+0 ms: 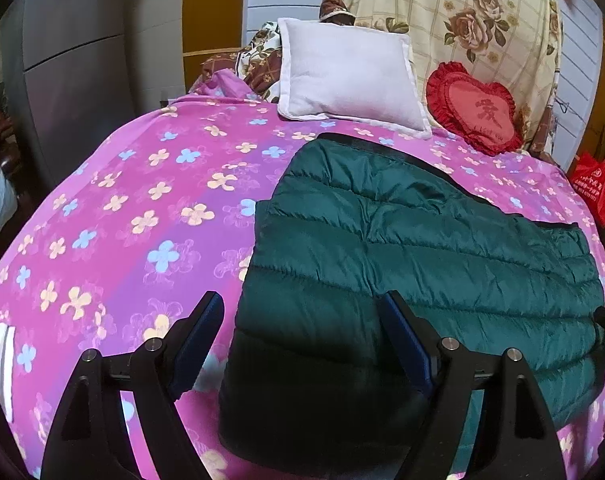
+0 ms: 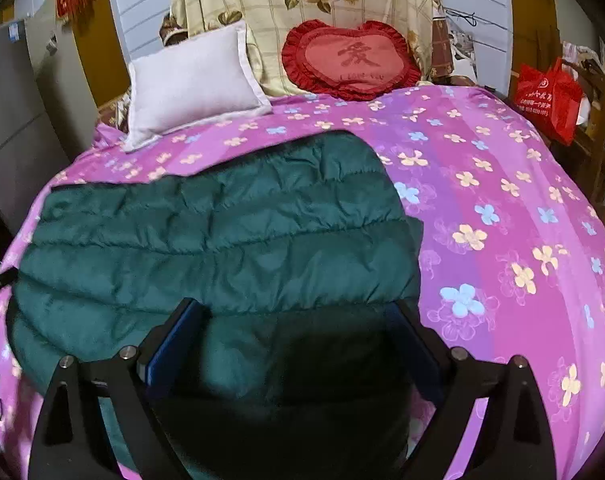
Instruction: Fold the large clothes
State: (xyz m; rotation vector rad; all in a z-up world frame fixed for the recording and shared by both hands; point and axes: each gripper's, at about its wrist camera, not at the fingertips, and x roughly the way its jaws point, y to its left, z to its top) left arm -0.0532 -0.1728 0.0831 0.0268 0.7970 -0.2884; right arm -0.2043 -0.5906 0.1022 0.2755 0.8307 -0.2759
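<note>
Jacket (image 1: 402, 248) first: the dark green quilted piece lies flat on the bed, on the pink flowered bedspread (image 1: 114, 200), already doubled over itself into a broad rectangle whose near edge sits right under both of your tools. It rests toward the foot of the bed, well apart from the white pillow (image 1: 346, 76) and the red heart cushion (image 1: 476, 108) at the headboard, which leaves you bare cover on either side to work across.

Your left hand-held gripper (image 1: 302, 340) stands wide, one blue pad over the bedspread and the other over the jacket's near left corner; nothing is pinched between them. Your right hand-held gripper (image 2: 298, 340) is also spread wide over the near edge of the jacket (image 2: 222, 232), with padding below the gap but no cloth caught by the pads.

Both tools point steeply down at the same near edge, one toward each corner, which reads as the stance for a two-handed fold: you would need both corners lifted together so the puffy fabric travels evenly. My judgement is that another fold remains, since the bundle is still wide.
</note>
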